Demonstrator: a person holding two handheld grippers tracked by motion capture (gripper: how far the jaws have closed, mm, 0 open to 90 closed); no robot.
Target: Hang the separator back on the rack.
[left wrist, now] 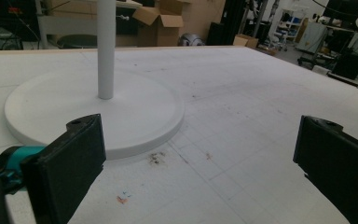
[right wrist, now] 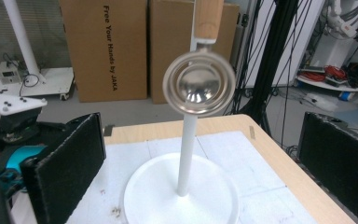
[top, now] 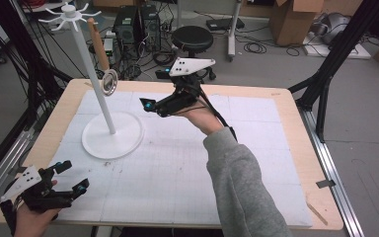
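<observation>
A white stand has a round base (top: pixel 112 136) and a thin pole (top: pixel 96 84) on the left half of the white mat. A ladle with a wooden handle (top: pixel 98 47) hangs from the hooks at its top, its metal bowl (top: pixel 109 81) beside the pole. My right gripper (top: pixel 150 106) is held above the mat just right of the pole, open and empty. In the right gripper view the bowl (right wrist: pixel 199 88) hangs ahead, between the wide-apart jaws. My left gripper (top: pixel 75 176) rests at the front left corner, open and empty, facing the base (left wrist: pixel 135 116).
The wooden table edge (top: pixel 296 128) frames the mat. Beyond the far edge stand a black stool (top: pixel 192 38) and computer towers (top: pixel 135 24). Black frame posts (top: pixel 335 59) rise at the right, and cardboard boxes (right wrist: pixel 102 46) stand behind the table.
</observation>
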